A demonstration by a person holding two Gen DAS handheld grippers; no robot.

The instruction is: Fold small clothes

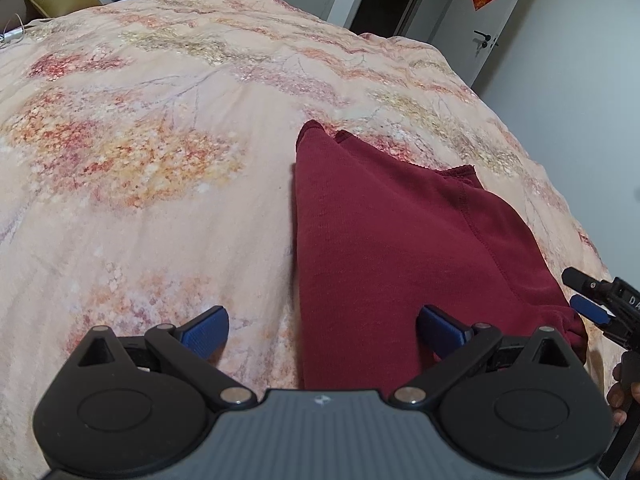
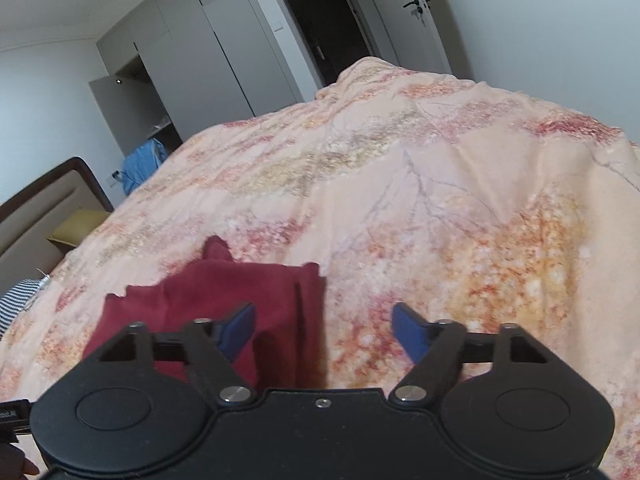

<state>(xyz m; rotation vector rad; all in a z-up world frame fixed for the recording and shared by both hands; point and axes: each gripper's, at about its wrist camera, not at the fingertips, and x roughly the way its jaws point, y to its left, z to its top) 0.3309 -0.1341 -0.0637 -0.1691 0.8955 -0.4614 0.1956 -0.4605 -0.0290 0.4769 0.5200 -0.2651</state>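
A dark red garment (image 1: 400, 248) lies folded flat on the floral bedspread (image 1: 160, 160). In the left wrist view it sits right of centre, its near edge under my left gripper (image 1: 322, 330), which is open and empty with the left fold edge between the fingers. My right gripper (image 1: 588, 300) shows at the right edge there, beside the garment's right corner. In the right wrist view the garment (image 2: 240, 300) lies lower left, and my right gripper (image 2: 324, 330) is open and empty just above its right edge.
The bedspread (image 2: 440, 200) covers the whole bed. A headboard (image 2: 48, 200), a yellow pillow (image 2: 78, 226) and striped cloth (image 2: 16, 304) are at the left. A blue garment (image 2: 140, 164) hangs by the wardrobe (image 2: 192, 60). A door (image 1: 492, 28) stands beyond the bed.
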